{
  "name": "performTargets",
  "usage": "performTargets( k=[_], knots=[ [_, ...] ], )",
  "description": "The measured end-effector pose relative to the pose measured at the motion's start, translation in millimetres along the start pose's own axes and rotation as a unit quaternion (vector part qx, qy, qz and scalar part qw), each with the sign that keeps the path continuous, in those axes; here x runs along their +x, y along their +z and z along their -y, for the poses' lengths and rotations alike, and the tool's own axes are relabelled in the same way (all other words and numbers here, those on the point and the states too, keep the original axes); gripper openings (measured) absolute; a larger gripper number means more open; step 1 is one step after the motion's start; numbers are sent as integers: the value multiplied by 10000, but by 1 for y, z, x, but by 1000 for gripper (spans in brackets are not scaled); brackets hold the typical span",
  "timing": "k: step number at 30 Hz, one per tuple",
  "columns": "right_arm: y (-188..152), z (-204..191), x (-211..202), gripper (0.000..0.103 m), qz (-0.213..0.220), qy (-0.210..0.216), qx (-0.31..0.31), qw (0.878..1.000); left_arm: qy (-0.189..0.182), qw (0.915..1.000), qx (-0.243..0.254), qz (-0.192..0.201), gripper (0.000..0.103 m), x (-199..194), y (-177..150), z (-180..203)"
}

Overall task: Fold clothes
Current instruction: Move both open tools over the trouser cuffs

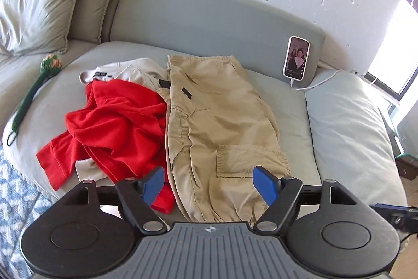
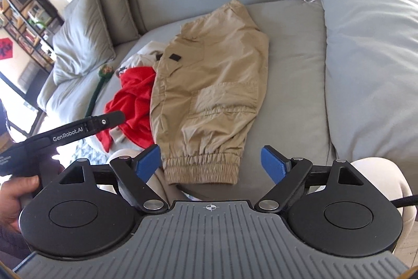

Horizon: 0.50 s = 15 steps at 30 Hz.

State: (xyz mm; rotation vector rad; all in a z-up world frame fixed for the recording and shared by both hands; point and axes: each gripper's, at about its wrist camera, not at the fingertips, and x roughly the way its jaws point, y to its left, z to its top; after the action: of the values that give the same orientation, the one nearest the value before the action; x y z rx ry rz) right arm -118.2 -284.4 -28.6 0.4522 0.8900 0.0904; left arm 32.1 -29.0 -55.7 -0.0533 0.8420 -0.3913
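Nearby, red garment (image 1: 115, 127) abuts khaki trousers (image 1: 219, 122); both claws (image 1: 209, 183) (image 2: 211, 164) gape empty.

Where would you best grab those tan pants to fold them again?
Probably at the elastic cuffs, coming from the near sofa edge. The tan pants lie flat with that bunched hem closest, thick enough to pinch. Both left gripper and right gripper hang open above it.

- Khaki trousers (image 2: 211, 85): thin woven cloth, matt, creased.
- Red garment (image 1: 115, 127), left of the trousers: soft fleecy cloth.
- Sofa (image 1: 347, 122) beneath the trousers: smooth matt fabric.
- Phone (image 1: 296, 58), beyond the trousers: glossy screen.
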Motion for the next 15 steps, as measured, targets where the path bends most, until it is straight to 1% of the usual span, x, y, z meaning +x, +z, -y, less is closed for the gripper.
performTargets(
  k=[3, 4, 5, 6, 8, 10, 12, 14, 15],
  knots=[
    [9, -8, -4, 86, 550, -116, 22, 9984, 402, 9989, -105, -224, 74, 18, 0, 1],
    [13, -13, -4, 90, 703, -168, -22, 9974, 551, 9979, -136, -303, 74, 24, 0, 2],
    [15, -19, 1, 93, 796, -260, -187, 9963, 615, 9975, -92, -331, 74, 30, 0, 4],
    [17, -23, 12, 97, 807, -460, -403, 9949, 556, 9979, 11, -322, 75, 35, -1, 6],
    [26, -26, 39, 97, 722, -820, -787, 9909, 296, 9989, 186, -322, 75, 50, 0, 11],
    [29, -20, 74, 96, 597, -831, -1023, 9895, 169, 9989, 261, -355, 75, 70, 2, 15],
    [36, -9, 112, 96, 456, -734, -996, 9913, 217, 9985, 361, -362, 71, 92, 5, 20],
    [43, 3, 146, 95, 396, -818, -830, 9924, 380, 9973, 522, -349, 70, 115, 8, 23],
    [47, 9, 160, 95, 437, -870, -731, 9926, 427, 9968, 588, -335, 70, 126, 10, 24]
  ],
)
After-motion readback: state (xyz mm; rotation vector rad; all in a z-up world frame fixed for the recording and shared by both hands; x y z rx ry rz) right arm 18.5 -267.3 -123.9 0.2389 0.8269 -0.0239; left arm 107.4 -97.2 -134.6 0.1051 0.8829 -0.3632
